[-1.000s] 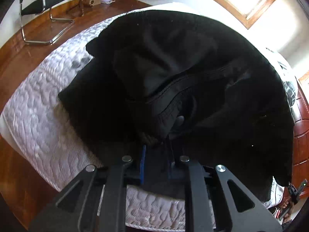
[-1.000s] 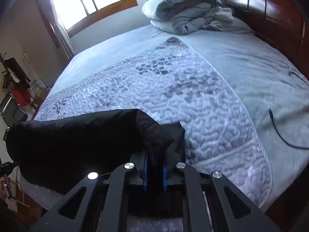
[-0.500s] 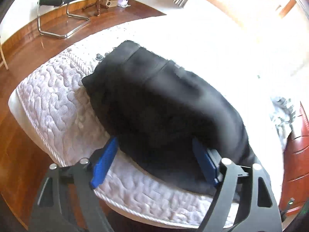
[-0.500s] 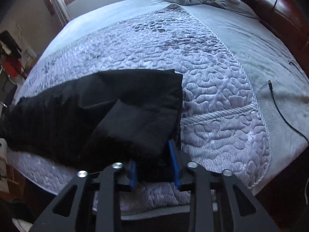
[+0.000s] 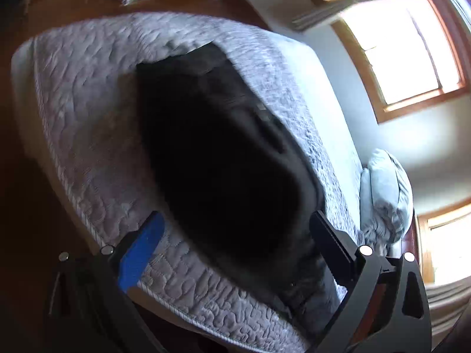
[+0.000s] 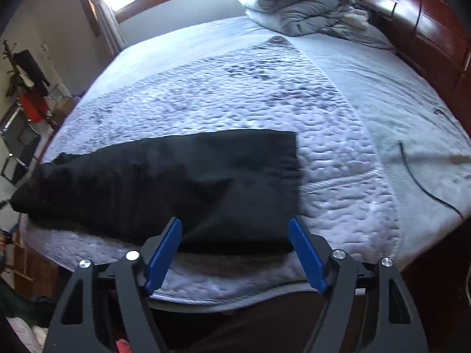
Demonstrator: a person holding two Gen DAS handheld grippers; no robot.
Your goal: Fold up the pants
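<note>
Both tongs (image 6: 235,253) spread wide above flat black pants (image 6: 164,185).

Black pants (image 5: 223,170) lie (blurred) on quilted bed (image 5: 88,135), left gripper (image 5: 235,232) spread.

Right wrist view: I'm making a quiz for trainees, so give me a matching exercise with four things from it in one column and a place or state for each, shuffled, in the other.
Things:
1. black pants
2. grey duvet
3. black cable
4. right gripper

Places or states:
A. bunched up at the head of the bed, by the wooden headboard
B. open, fingers apart, holding nothing
C. lying flat across the quilted cover near the foot edge
D. trailing over the plain sheet on the right side

Pairs: 1-C, 2-A, 3-D, 4-B
</note>
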